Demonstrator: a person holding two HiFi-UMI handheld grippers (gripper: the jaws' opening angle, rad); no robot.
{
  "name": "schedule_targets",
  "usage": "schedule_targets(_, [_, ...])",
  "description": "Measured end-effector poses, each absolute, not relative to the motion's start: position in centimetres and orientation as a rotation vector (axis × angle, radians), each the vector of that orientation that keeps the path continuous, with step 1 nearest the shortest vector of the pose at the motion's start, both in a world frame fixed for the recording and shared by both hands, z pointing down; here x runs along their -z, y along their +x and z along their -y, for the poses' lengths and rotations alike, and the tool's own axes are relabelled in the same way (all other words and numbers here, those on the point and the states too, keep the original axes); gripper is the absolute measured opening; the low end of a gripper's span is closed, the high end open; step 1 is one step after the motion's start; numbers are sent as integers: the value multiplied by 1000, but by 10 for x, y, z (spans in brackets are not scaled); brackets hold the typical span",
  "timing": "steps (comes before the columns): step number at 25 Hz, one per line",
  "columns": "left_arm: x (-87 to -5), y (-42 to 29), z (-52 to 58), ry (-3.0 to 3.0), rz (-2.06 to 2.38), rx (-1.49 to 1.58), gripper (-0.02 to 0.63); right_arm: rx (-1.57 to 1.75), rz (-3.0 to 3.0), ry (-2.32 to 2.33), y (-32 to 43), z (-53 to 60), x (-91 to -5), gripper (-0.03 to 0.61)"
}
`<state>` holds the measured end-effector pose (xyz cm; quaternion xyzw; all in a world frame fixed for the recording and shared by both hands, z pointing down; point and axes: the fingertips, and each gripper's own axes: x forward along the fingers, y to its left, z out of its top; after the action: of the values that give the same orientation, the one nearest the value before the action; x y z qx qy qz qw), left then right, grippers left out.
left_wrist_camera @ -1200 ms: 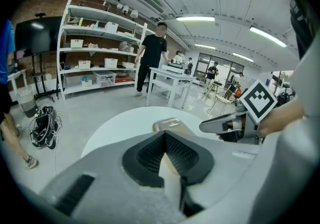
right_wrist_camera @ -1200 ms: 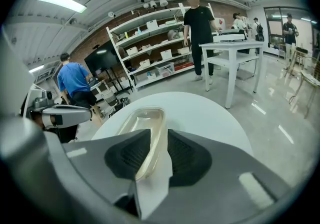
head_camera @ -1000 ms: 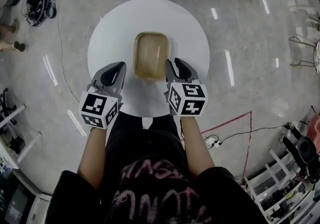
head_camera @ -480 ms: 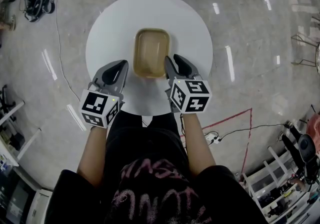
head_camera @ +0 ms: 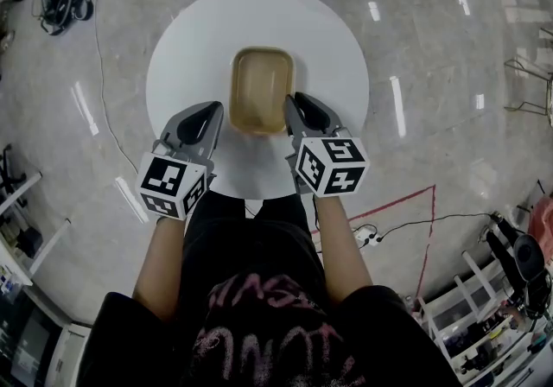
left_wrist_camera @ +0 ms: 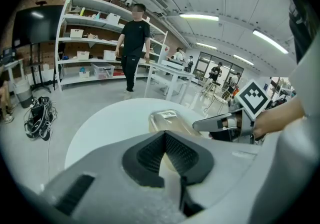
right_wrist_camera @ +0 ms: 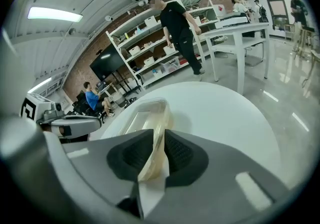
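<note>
Starting at the near edge of the round white table (head_camera: pixel 333 48), the two tools are found on either side of a translucent amber plastic container (head_camera: pixel 261 87). It sits open-topped at the table's middle, and whether it rests flat cannot be told. The right tool (right_wrist_camera: pixel 157 137) is clamped on the container's right wall, with the thin rim pinched between its ribbed pads. The left tool (left_wrist_camera: pixel 164 135) is seen with its jaws together on nothing, just beside the container's near left corner. The container appears empty and is judged light, thin-walled, somewhat flexible and smooth enough to slip. A one-sided hold is likely to bend it, so both long walls are better gripped. Farther off, shelving (left_wrist_camera: pixel 95 43) and a standing person (left_wrist_camera: pixel 132 43) are seen.
</note>
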<state>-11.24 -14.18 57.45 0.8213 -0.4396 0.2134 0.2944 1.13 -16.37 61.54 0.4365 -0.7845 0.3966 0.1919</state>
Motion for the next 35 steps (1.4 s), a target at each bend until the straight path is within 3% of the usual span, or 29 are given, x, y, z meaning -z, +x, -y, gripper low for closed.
schedule_targets(16, [-575, -114, 143, 2184, 1177, -565, 0, -1077, 2223, 1227, 7, 166, -612, 28])
schedule_targets(35, [-559, -115, 136, 2214, 1205, -550, 0, -1010, 2264, 1291, 13, 162, -589, 26])
